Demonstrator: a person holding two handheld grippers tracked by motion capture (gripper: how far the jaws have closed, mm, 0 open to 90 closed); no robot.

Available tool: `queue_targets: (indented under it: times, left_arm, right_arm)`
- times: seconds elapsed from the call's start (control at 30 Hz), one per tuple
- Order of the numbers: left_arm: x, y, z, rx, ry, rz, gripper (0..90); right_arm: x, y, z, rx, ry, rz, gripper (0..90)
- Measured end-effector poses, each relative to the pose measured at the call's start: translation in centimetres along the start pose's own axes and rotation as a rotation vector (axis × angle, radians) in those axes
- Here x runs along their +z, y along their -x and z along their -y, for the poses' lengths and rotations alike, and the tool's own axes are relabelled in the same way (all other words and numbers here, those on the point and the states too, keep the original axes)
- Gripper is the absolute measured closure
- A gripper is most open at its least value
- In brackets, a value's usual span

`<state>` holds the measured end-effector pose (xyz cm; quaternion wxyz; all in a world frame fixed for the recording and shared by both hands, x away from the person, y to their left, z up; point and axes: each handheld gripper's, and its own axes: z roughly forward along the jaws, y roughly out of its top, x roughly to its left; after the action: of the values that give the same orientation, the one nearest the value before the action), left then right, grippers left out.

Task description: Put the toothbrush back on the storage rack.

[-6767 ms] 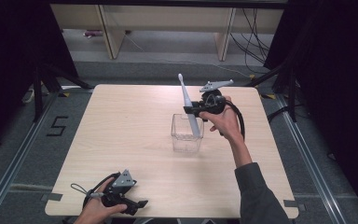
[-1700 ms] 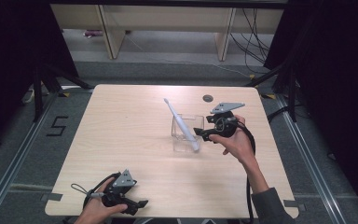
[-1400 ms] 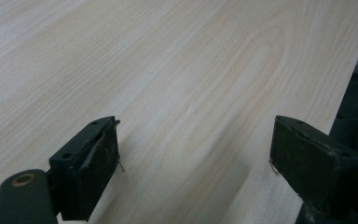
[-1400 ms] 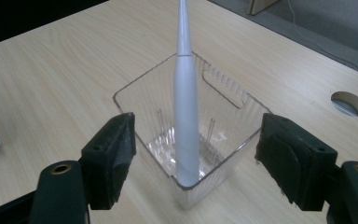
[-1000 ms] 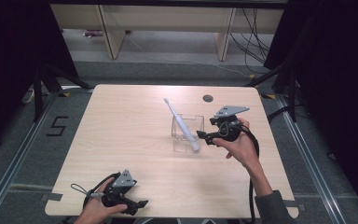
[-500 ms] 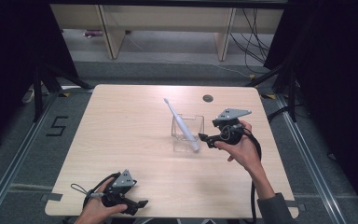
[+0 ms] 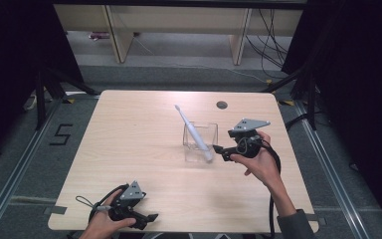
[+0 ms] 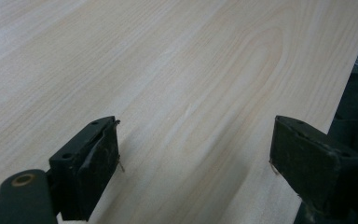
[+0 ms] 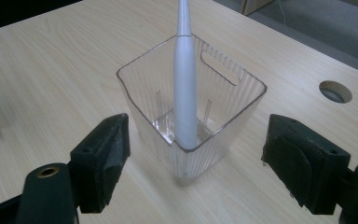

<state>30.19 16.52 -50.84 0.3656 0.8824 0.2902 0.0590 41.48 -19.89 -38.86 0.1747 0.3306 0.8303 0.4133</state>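
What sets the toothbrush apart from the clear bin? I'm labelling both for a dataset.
The toothbrush is opaque, pale grey and slender; the clear bin is see-through, ribbed and boxy. The toothbrush leans tilted, its head past the rim; the clear bin stands upright on the table. Neither is gripped.

Toothbrush (image 7: 193,131) leans in clear bin (image 7: 199,143) mid-table; right gripper (image 7: 218,149) just beside; left gripper (image 7: 151,217) at near edge.

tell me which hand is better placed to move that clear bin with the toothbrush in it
Right. The right tool sits open just beside the clear bin holding the toothbrush. The left tool rests open at the table's near edge, far from it.
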Motion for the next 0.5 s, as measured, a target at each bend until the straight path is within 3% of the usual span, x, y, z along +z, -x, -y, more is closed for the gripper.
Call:
queue_targets:
  times: [0.03,0.07,0.13,0.17,0.2,0.3,0.5]
  left_arm:
    - [0.1,0.1,0.0,-0.018,0.014,0.0,14.9]
    - [0.1,0.1,0.0,-0.017,0.013,-0.001,14.9]
    - [0.0,0.0,0.0,-0.002,0.001,-0.008,14.9]
    - [0.1,0.1,0.0,-0.017,0.014,0.001,14.9]
    - [0.0,0.0,0.0,0.002,-0.002,-0.008,14.9]
    - [0.1,0.1,0.0,-0.017,0.012,-0.001,14.9]
    - [0.0,0.0,0.0,0.0,-0.002,-0.01,14.9]
  right_arm:
    - [-0.2,-0.1,0.2,0.008,-0.008,0.004,22.9]
    - [-0.2,0.0,0.2,-0.014,-0.003,0.002,22.9]
    - [-0.4,-0.1,0.4,-0.009,-0.002,0.008,22.8]
    - [-0.5,-0.1,0.5,-0.019,0.005,0.01,22.8]
    - [-0.6,-0.1,0.5,-0.014,-0.003,0.006,22.7]
    - [-1.0,-0.2,0.9,-0.013,0.001,0.011,22.6]
    - [-1.5,-0.2,1.8,0.004,-0.009,0.014,22.7]
